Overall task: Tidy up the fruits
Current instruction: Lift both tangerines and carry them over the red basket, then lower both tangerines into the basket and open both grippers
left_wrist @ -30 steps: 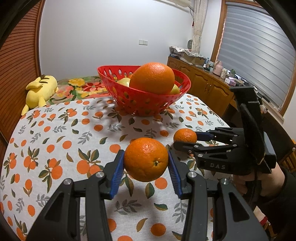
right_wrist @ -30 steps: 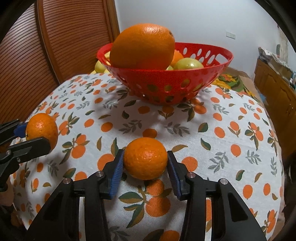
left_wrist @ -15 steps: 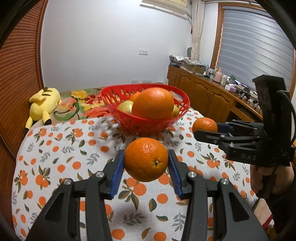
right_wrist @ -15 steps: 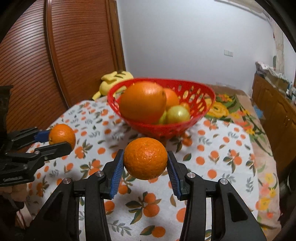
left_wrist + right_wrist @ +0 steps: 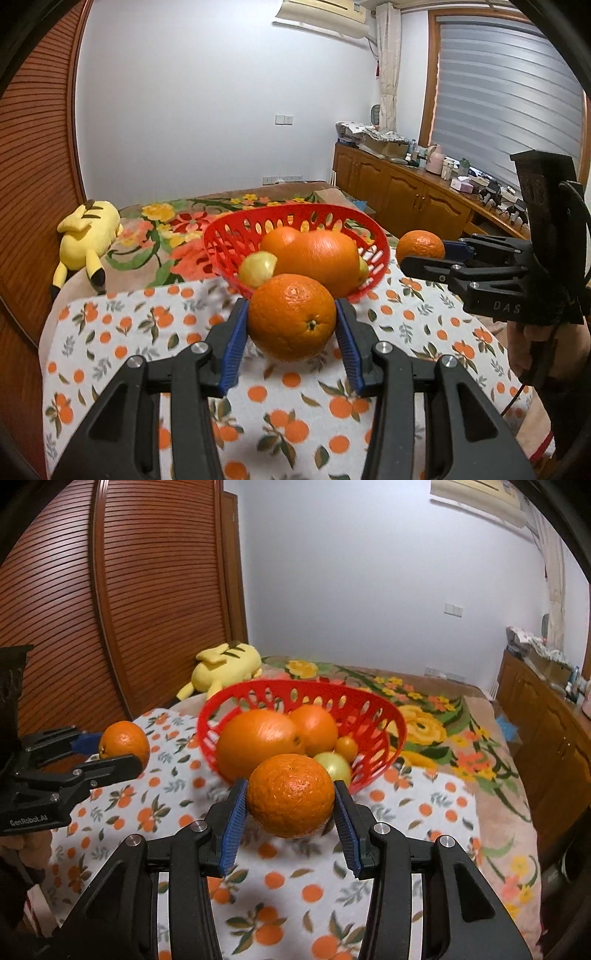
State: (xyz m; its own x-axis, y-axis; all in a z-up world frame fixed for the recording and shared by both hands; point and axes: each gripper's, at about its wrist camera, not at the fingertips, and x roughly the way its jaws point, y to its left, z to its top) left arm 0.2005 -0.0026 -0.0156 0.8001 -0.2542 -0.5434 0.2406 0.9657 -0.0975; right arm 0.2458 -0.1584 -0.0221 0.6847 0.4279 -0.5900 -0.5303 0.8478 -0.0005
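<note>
My left gripper [image 5: 291, 321] is shut on an orange [image 5: 291, 316] and holds it in the air above the table, in front of the red basket [image 5: 229, 243]. My right gripper [image 5: 291, 800] is shut on another orange [image 5: 291, 795], also raised in front of the basket [image 5: 391, 727]. Each gripper shows in the other's view: the right one [image 5: 421, 254] to the basket's right, the left one [image 5: 123, 747] to its left. The basket holds a large orange [image 5: 317, 258], smaller oranges and yellowish fruits.
The table wears a white cloth with an orange print [image 5: 155, 321]. Behind it lies a floral bedspread with a yellow plush toy [image 5: 88, 236]. Wooden cabinets [image 5: 406, 195] run along the right; a slatted wooden wall [image 5: 74, 609] is on the left.
Both grippers have lifted their oranges well above the table and now look down into the basket. Both stay shut on their fruit.
</note>
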